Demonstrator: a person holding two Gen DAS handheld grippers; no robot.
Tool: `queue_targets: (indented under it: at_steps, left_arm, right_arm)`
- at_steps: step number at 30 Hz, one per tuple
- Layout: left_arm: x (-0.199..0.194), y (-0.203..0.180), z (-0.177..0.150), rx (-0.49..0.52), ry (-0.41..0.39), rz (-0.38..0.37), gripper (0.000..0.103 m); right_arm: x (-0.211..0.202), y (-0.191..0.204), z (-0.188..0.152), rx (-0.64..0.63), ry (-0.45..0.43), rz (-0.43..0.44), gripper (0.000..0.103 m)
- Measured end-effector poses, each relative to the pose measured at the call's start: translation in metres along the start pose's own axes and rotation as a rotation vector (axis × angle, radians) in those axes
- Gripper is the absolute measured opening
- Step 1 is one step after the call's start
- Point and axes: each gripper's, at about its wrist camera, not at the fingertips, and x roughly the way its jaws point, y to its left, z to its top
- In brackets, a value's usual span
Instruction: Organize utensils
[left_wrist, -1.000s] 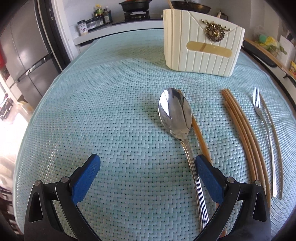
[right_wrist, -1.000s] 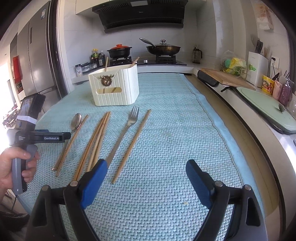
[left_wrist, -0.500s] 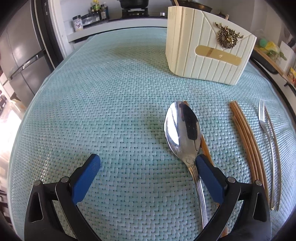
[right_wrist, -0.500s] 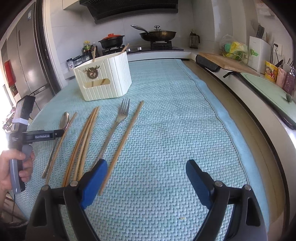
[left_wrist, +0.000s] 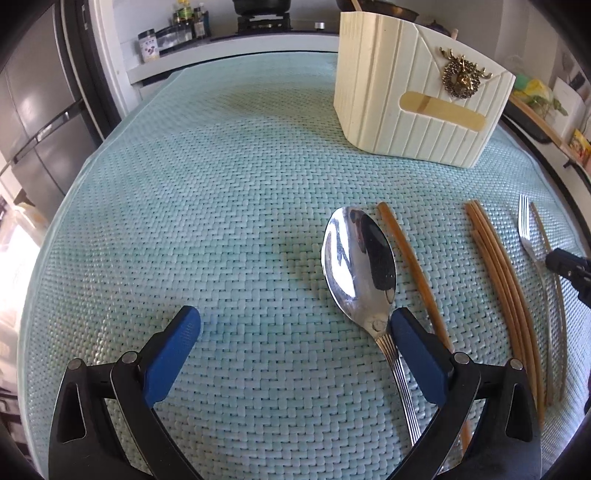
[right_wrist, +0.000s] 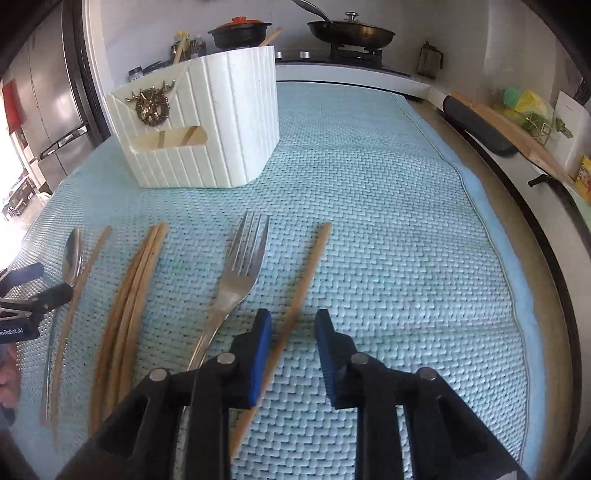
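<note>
Left wrist view: we see the left gripper (left_wrist: 293, 330) with jaws wide apart over the mat (left_wrist: 207, 206). Its right pad hides the neck of the spoon (left_wrist: 358, 262); contact cannot be confirmed. A chopstick (left_wrist: 408, 266) lies just right of the spoon, its near end hidden by the finger. The holder (left_wrist: 417, 96) stands far right. The fork (left_wrist: 526, 236) is partly covered by a dark tip at the right edge.

Right wrist view: the right gripper (right_wrist: 293, 350) is closing, jaws narrow, nothing pressed between them. A single chopstick (right_wrist: 303, 295) passes under the left pad. The fork (right_wrist: 240, 277) handle is hidden behind the left finger. Near-left items are blurred.
</note>
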Motion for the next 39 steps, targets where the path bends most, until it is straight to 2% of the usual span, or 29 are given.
queue_targets:
  at_steps: [5,8,14,15,16,18,23,32,39]
  left_arm:
    - [0.004,-0.012,0.009,0.035,0.012,-0.018,0.099]
    - [0.005,-0.019,0.016,0.043,0.011,-0.022,0.088]
    - [0.003,-0.026,0.021,0.044,-0.007,-0.022,0.061]
    - [0.002,-0.027,0.021,0.049,-0.017,-0.024,0.047]
    - [0.001,-0.029,0.020,0.055,-0.021,-0.028,0.043]
    - [0.001,-0.029,0.020,0.053,-0.032,-0.041,0.042]
    - [-0.004,-0.017,0.018,0.026,-0.066,-0.106,0.041]
    - [-0.074,0.010,0.015,-0.055,-0.243,-0.192,0.041]
    - [-0.131,0.026,0.007,-0.094,-0.362,-0.229,0.039]
  right_arm:
    - [0.005,-0.007,0.012,-0.002,0.056,0.007,0.023]
    - [0.012,-0.015,0.026,0.037,0.091,0.025,0.023]
    - [0.026,-0.025,0.046,0.120,0.111,0.064,0.023]
    - [0.028,-0.027,0.048,0.131,0.110,0.060,0.018]
    - [0.028,-0.028,0.048,0.139,0.107,0.052,0.010]
    - [0.030,-0.033,0.051,0.164,0.093,0.070,0.005]
    - [0.019,-0.045,0.051,0.216,0.036,0.119,0.005]
    - [-0.067,-0.035,0.046,0.135,-0.176,0.159,0.005]
    - [-0.128,-0.023,0.024,0.103,-0.317,0.193,0.005]
